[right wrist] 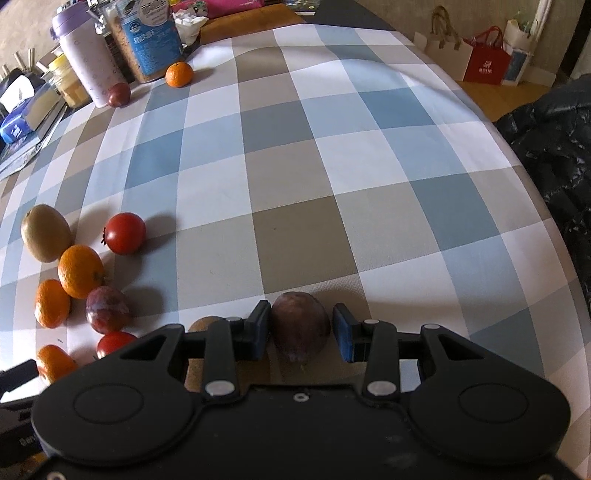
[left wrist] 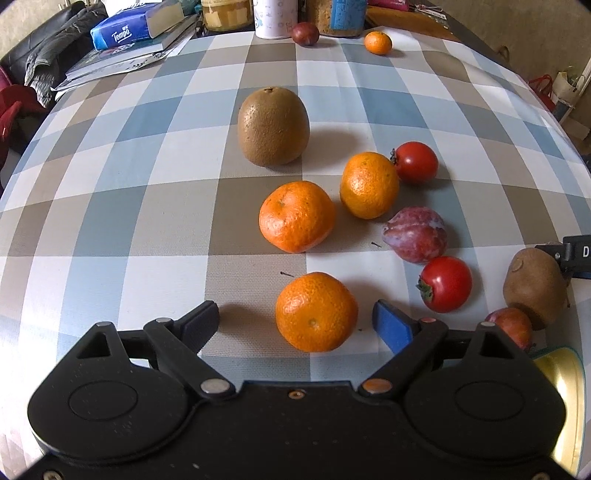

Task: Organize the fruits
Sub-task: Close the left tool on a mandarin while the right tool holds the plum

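Observation:
My left gripper (left wrist: 295, 325) is open around a mandarin (left wrist: 316, 312) on the checked tablecloth (left wrist: 147, 221), with a gap on both sides. Beyond it lie two more mandarins (left wrist: 297, 216), a big kiwi (left wrist: 273, 125), two small red tomato-like fruits (left wrist: 445, 284) and a purple plum (left wrist: 415, 234). My right gripper (right wrist: 301, 334) straddles a dark plum (right wrist: 300, 328). Its left pad (right wrist: 260, 332) sits against the plum; a sliver of gap shows at the blue right pad (right wrist: 343, 336). A second kiwi (right wrist: 205, 323) lies just left of that pad.
At the far edge stand jars and a white bottle (right wrist: 88, 66), with a small mandarin (right wrist: 178, 74) and a dark red fruit (right wrist: 119, 95) beside them. Books and a tissue pack (left wrist: 122, 33) sit far left. A dark jacket (right wrist: 554, 155) lies at the right edge. A gold rim (left wrist: 561, 387) shows near right.

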`<state>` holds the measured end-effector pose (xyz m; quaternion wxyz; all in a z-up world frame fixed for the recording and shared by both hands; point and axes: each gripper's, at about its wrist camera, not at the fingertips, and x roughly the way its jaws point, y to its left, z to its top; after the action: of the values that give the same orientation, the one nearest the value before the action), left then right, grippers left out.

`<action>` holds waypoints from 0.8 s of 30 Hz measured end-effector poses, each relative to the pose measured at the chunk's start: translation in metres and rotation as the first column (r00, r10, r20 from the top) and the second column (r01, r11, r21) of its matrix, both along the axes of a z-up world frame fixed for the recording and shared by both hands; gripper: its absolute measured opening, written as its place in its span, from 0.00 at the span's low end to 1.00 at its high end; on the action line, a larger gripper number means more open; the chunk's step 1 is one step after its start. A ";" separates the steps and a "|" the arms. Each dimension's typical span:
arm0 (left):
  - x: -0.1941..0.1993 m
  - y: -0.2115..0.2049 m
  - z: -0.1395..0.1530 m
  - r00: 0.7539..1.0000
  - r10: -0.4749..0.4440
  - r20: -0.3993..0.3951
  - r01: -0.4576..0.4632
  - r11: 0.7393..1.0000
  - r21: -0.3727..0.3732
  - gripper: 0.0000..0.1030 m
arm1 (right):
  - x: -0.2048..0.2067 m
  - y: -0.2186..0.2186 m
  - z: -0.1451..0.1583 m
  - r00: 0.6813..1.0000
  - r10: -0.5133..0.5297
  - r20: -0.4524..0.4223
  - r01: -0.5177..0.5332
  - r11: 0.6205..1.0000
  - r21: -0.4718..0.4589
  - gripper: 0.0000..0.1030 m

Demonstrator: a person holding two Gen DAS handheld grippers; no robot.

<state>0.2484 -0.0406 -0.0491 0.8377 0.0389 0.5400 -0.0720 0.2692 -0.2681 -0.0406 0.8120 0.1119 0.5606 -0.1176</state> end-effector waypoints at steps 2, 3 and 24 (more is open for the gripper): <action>0.000 0.000 0.000 1.000 0.003 -0.001 -0.003 1.000 -0.003 0.88 | 0.000 0.000 0.000 1.000 0.002 -0.002 -0.002 1.000 0.001 0.39; 0.001 0.000 0.001 1.000 0.005 -0.002 -0.005 1.000 -0.005 0.87 | 0.000 -0.001 0.001 1.000 0.004 -0.004 -0.004 1.000 0.003 0.39; -0.008 0.015 0.029 0.997 0.035 0.070 -0.032 0.998 -0.055 0.40 | -0.022 -0.015 0.034 0.996 -0.038 0.083 0.031 0.996 0.082 0.34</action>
<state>0.2404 -0.0255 -0.0201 0.8582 0.0098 0.5083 -0.0710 0.2474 -0.2829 -0.0069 0.8277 0.1591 0.5280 -0.1039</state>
